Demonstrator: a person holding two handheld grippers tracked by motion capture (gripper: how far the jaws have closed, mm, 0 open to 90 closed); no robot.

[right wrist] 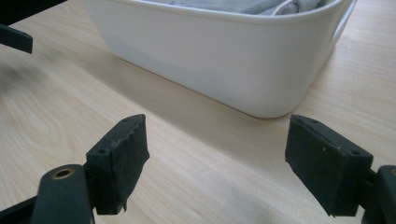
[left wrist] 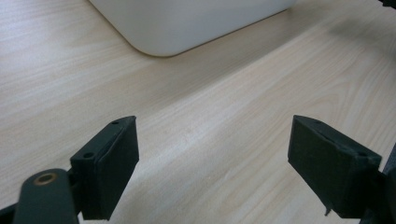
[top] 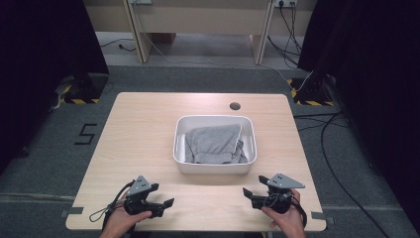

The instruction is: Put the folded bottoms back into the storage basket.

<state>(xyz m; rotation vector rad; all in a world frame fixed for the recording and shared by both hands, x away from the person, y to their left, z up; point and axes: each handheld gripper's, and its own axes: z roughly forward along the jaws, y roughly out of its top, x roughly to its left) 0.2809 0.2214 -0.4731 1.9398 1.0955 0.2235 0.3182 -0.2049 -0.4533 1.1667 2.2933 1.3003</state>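
A wooden table [top: 148, 129] is seen from above, with 2 hand-held grippers at its near edge. At about 7 o'clock the left gripper [top: 167, 199] is held low over the wood, its 2 black jaws set wide apart with nothing but bare table between them, as is confirmed in the left gripper view. At about 5 o'clock the right gripper [top: 247, 194] is held the same way, its jaws spread wide and empty, pointed inward toward the left one. Just beyond both, toward 12 o'clock from the hands and near the table's centre, a white plastic tub [top: 215, 167] is placed. A folded grey garment [top: 214, 144] is lain inside it, with a thin white cord seen at its right side. Beyond the tub, a small dark hole [top: 235, 106] is set in the tabletop. The garment appears already packed into the tub, and no further step is judged to be under way; alternatively, nothing has yet been lifted out.
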